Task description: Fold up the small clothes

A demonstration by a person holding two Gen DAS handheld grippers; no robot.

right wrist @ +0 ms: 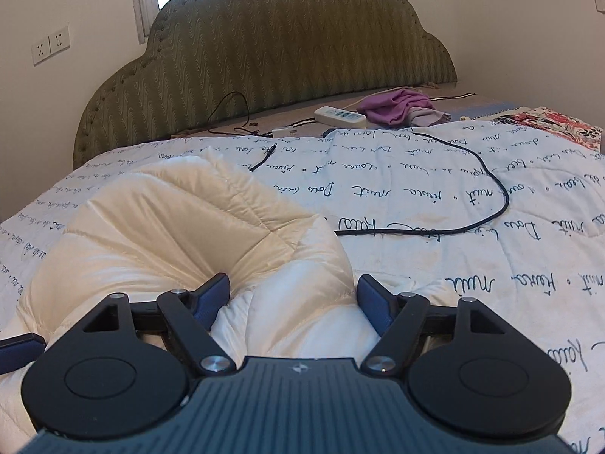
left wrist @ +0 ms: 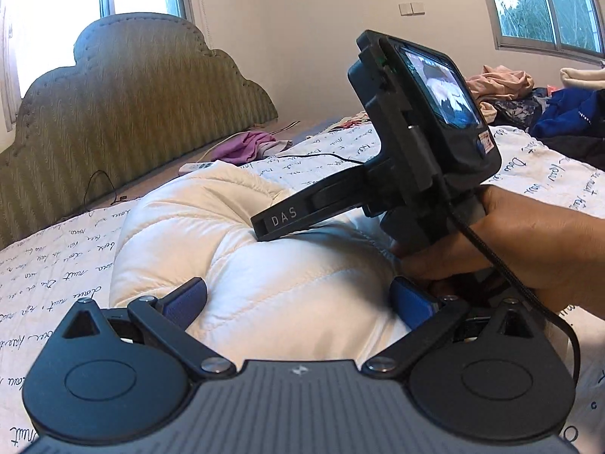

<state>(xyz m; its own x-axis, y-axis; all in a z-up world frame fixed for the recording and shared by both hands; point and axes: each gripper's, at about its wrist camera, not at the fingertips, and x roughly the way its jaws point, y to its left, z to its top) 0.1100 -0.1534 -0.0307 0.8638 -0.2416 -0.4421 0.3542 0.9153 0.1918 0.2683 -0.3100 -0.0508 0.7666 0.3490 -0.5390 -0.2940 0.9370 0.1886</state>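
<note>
A white puffy quilted jacket lies bunched on the bed's script-printed quilt. My left gripper stands open at the jacket's near edge, its blue pads wide apart with a bulge of fabric between them. A hand holds the right gripper's black body from the right, and one black finger marked DAS rests on top of the jacket. In the right wrist view my right gripper is open over the jacket, with a white fold rising between its pads. A blue pad of the left gripper shows at the lower left.
A green padded headboard stands behind the bed. A black cable loops across the quilt to the right of the jacket. A white power strip and a purple garment lie near the headboard. Piled clothes sit far right.
</note>
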